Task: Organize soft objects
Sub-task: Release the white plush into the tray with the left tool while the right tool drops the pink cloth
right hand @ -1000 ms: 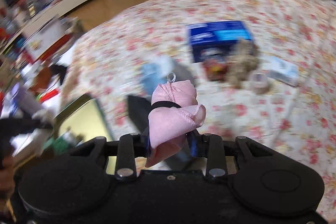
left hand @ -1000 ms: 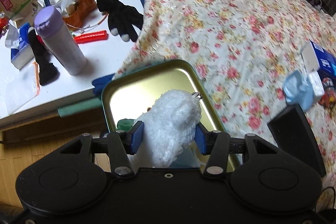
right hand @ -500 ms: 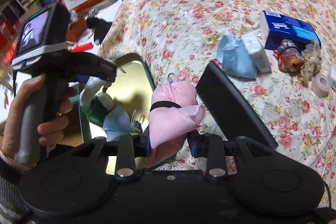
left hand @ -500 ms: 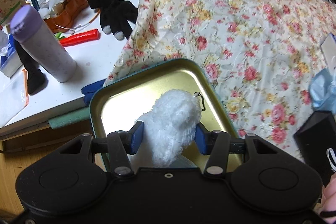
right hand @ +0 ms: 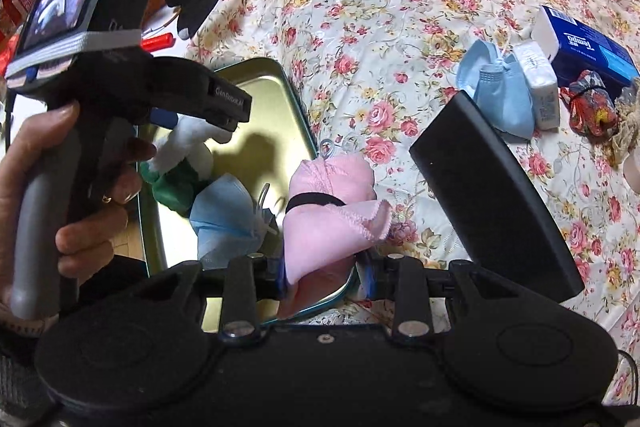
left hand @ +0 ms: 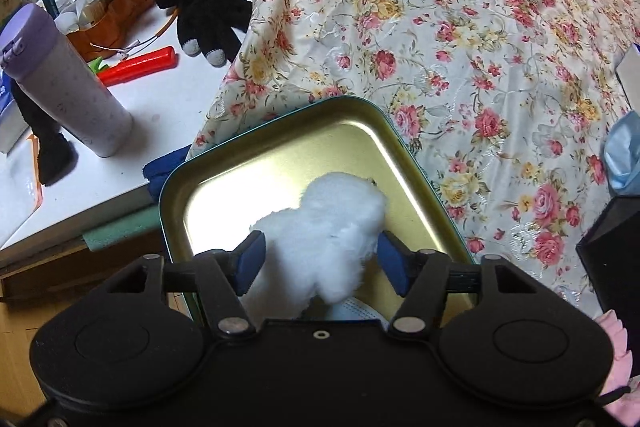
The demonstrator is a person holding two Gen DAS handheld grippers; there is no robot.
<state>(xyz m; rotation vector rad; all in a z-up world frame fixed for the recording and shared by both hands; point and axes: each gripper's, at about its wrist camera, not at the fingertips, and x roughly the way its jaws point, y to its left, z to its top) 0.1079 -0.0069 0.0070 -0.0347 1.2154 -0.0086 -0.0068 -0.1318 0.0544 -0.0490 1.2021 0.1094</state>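
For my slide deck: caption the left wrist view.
Left tool, its jaws just opened, releases a white plush toy into a gold tin on a floral bedspread.

Purple bottle (left hand: 64, 83), black glove (left hand: 204, 15), red, perhaps plastic, stick (left hand: 138, 65) on white desk (left hand: 176, 107).

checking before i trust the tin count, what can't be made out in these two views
- Near end of the tin: left wrist view, hidden by the left gripper body.
- White fluffy toy underside: its own bulk hides it.
- Pink cloth lower end: right wrist view, behind the right gripper.
- Blue box: left view, cut by the edge.
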